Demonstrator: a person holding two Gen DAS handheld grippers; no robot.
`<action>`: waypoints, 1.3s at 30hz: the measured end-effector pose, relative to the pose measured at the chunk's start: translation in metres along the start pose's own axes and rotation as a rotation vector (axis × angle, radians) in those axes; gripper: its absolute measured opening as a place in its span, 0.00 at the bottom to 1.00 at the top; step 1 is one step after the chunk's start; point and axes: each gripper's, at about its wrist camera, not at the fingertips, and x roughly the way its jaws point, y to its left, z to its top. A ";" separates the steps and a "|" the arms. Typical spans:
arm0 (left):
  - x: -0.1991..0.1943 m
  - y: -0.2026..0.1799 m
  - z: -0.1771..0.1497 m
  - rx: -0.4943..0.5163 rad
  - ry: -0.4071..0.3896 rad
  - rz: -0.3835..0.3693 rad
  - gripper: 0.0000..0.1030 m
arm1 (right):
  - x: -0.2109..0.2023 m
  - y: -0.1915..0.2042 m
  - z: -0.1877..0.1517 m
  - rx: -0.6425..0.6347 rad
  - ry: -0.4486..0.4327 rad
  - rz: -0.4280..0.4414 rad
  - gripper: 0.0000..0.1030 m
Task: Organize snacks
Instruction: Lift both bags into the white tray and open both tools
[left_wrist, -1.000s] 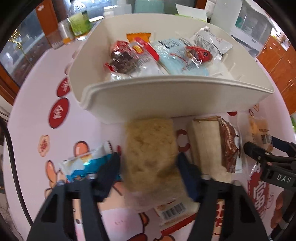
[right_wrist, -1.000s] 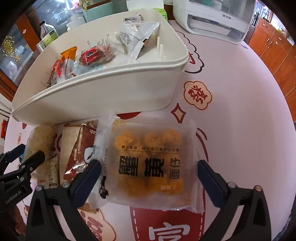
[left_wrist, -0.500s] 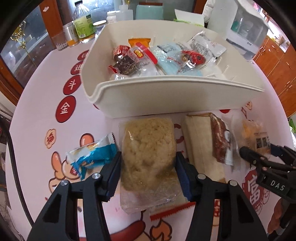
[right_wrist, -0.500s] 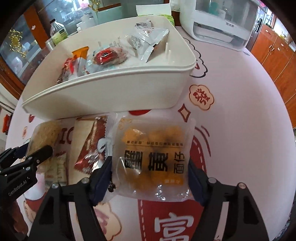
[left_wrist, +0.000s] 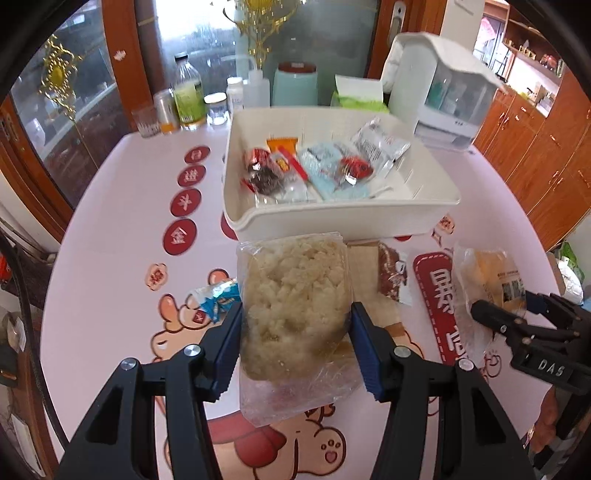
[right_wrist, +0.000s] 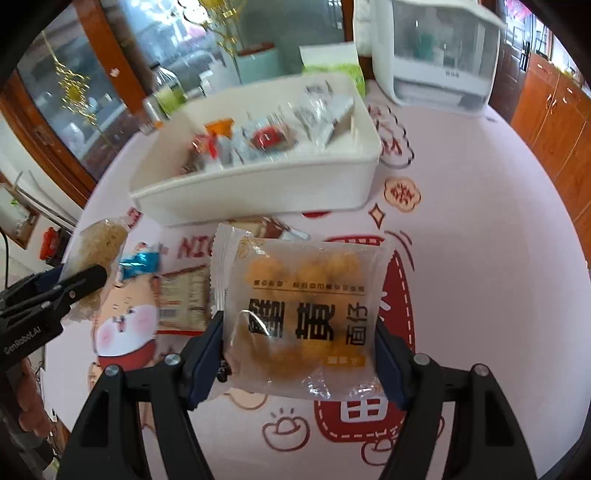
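While the left wrist view looks straight into the white bin (left_wrist: 343, 218) and shows its wrappers plainly, a red pack (left_wrist: 355, 167), a pale blue one (left_wrist: 325, 173) and a silver one (left_wrist: 380, 142) among them, the right wrist view sees the bin (right_wrist: 258, 192) from lower and blurred, so its contents run together. The left view alone shows the bottles and jars (left_wrist: 188, 99) at the table's far edge clearly; the right view alone shows the printed label on the yellow puff pack (right_wrist: 303, 314). The left gripper (left_wrist: 295, 347) is clamped on the crumbly beige pack (left_wrist: 295, 299), both blue pads pressing its sides, the pack raised off the pink tablecloth (left_wrist: 110, 240) and hanging in front of the bin's near wall. The right gripper (right_wrist: 299, 362) is closed on the puff pack, pads against both edges, the pack lifted clear of the cloth and short of the bin. From the left view the right gripper (left_wrist: 517, 325) appears at the right edge with the puff pack (left_wrist: 487, 277) in it; from the right view the left gripper (right_wrist: 55, 291) shows at the left edge with the beige pack (right_wrist: 99, 254). On the cloth between them lie a brown pack (left_wrist: 391, 277) and a small blue wrapper (left_wrist: 216, 297), both near the bin and apart from either gripper.
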 end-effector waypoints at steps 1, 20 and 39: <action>-0.007 0.000 0.001 0.002 -0.009 -0.001 0.53 | -0.011 0.002 0.003 -0.006 -0.021 0.008 0.71; -0.114 -0.014 0.091 0.159 -0.248 0.108 0.53 | -0.153 0.035 0.084 -0.140 -0.365 0.024 0.72; -0.082 -0.033 0.191 0.203 -0.340 0.138 0.53 | -0.143 0.035 0.167 -0.077 -0.454 -0.027 0.75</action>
